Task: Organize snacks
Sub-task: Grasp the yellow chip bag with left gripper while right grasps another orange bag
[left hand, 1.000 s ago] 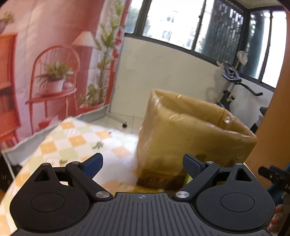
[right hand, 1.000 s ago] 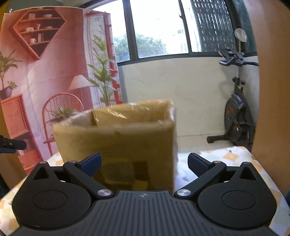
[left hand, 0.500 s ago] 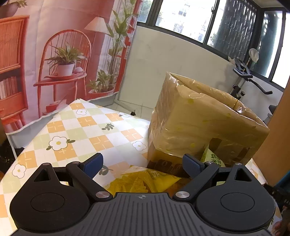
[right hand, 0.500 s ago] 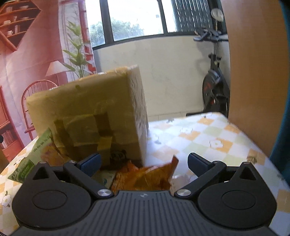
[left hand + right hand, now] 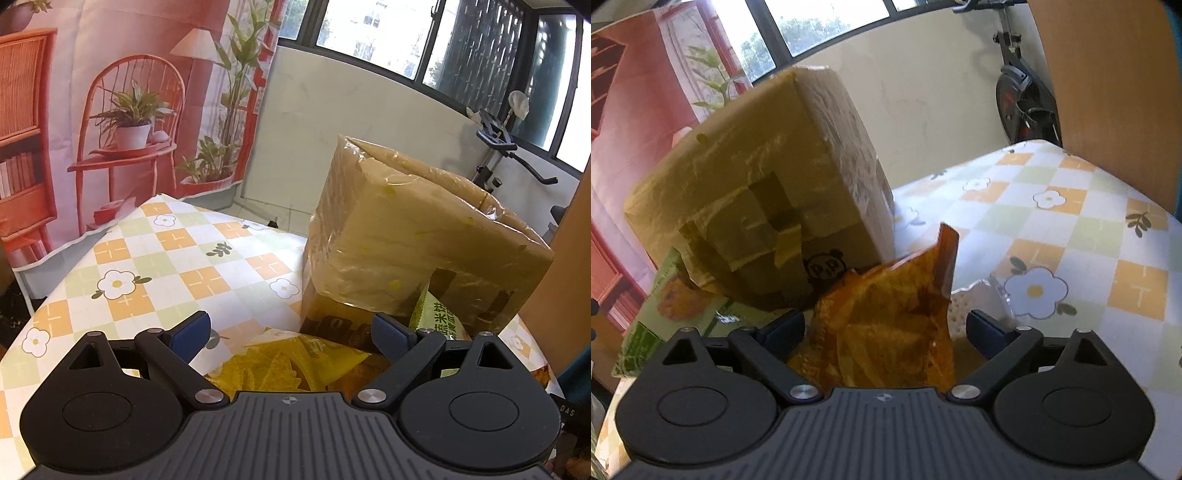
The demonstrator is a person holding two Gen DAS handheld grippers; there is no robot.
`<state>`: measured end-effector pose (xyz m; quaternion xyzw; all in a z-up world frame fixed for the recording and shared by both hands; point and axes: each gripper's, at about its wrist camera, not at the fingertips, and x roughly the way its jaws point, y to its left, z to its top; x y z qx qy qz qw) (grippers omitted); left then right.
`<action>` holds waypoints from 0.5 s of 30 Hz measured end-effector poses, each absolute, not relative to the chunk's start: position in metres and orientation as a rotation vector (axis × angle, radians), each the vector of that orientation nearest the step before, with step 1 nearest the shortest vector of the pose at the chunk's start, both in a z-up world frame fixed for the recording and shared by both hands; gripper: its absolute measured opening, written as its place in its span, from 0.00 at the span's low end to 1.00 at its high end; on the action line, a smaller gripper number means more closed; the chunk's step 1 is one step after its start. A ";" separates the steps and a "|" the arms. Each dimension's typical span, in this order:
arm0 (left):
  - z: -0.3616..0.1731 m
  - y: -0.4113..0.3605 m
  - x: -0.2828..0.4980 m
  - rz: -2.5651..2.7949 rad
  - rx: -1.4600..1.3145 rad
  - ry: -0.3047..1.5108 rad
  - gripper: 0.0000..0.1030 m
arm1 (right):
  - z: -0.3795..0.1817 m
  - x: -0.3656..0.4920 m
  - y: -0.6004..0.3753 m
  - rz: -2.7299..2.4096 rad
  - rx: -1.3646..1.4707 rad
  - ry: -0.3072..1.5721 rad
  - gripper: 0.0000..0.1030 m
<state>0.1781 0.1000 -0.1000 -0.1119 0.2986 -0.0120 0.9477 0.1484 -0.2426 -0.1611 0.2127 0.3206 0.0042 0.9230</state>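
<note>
Our right fingers (image 5: 820, 328) have just been narrowing but stand apart around an orange bag (image 5: 890, 317), not pressing it. Our left gripper (image 5: 291, 328) is spread wide over a yellow bag (image 5: 291, 365), also without grip. Both bags lie on the bench (image 5: 155, 266) just before a taped box (image 5: 406, 243). A green packet (image 5: 661, 306) leans against the box between them.

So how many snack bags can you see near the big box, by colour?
Yellow snack bag: 1
Orange snack bag: 1
Green snack bag: 1
Clear packet: 1
Total: 4, all lying by the taped cardboard box.
</note>
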 end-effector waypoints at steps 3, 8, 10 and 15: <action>-0.102 0.101 0.182 -0.022 -0.232 0.616 0.92 | -0.164 0.150 -0.244 0.016 0.453 0.668 0.90; -0.106 0.100 0.186 -0.040 -0.216 0.636 0.92 | -0.168 0.150 -0.248 0.057 0.505 0.672 0.76; -0.109 0.101 0.188 -0.044 -0.207 0.645 0.92 | -0.167 0.151 -0.245 0.058 0.492 0.670 0.74; -0.114 0.108 0.195 -0.067 -0.194 0.671 0.93 | -0.164 0.152 -0.241 0.056 0.456 0.664 0.70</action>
